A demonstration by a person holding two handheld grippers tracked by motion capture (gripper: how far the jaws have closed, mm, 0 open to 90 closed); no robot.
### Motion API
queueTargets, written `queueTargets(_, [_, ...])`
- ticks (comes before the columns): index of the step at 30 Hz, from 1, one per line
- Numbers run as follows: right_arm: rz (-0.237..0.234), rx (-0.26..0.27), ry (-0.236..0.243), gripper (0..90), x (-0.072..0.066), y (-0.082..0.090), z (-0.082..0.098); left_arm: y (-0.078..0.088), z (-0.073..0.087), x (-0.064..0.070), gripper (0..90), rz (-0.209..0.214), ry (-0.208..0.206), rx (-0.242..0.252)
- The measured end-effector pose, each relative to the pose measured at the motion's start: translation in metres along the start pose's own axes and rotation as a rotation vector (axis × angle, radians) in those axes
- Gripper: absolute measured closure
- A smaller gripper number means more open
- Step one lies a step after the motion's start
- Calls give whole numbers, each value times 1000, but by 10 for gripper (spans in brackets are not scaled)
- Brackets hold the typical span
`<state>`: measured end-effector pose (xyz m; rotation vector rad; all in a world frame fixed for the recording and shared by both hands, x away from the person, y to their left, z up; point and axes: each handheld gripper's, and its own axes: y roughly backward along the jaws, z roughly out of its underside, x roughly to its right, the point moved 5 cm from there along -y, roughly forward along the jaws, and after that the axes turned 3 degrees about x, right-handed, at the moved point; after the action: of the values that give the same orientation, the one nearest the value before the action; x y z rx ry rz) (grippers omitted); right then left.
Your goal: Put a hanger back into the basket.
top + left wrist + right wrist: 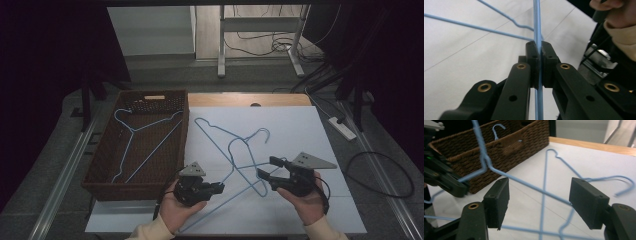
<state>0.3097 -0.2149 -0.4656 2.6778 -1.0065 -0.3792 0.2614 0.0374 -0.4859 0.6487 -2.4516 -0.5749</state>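
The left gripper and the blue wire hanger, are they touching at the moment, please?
Touching. In the left gripper view, the left gripper is shut on the blue wire hanger, its pads pressing the wire from both sides.

A hanger (137,142) lies in the basket (100,165), left of two hangers (235,150).

Blue coated-wire hangers (235,165), smooth; basket (100,170) brown woven wicker, rough; matt white tabletop (300,210) w/ wood edge.

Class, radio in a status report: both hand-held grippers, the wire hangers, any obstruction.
Left hand-held gripper shut on light-blue wire hanger. Right hand-held gripper open, nothing held. Second blue wire hanger crosses it; brown wicker basket alongside.
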Motion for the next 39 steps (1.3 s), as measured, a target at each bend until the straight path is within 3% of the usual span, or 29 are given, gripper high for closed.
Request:
queueTargets(3, [23, 16, -2, 309, 8, 8, 4, 9, -10, -1, 862, 19, 14, 21])
queueTargets(7, [33, 13, -24, 304, 15, 13, 9, 26, -29, -7, 862, 98, 83, 71])
queueTargets(12, [39, 2, -27, 293, 19, 14, 13, 58, -54, -17, 862, 93, 86, 141])
queueTargets(15, [43, -14, -27, 289, 21, 12, 15, 77, -65, -24, 862, 78, 73, 165])
queueTargets(17, [48, -26, -21, 285, 21, 10, 17, 88, -70, -30, 861, 92, 70, 177])
queueTargets(21, [59, -45, -7, 281, 23, 8, 21, 104, -73, -40, 861, 72, 56, 185])
queueTargets(23, [65, -54, -3, 278, 24, 7, 22, 119, -73, -51, 862, 37, 42, 195])
queueTargets(26, [69, -61, 3, 276, 25, 6, 23, 126, -73, -58, 861, 17, 36, 198])
queueTargets(28, [79, -70, 14, 273, 25, 5, 25, 140, -70, -71, 861, -8, 51, 214])
queueTargets(39, [92, -90, 40, 260, 27, 2, 29, 173, -54, -110, 862, -74, 96, 250])
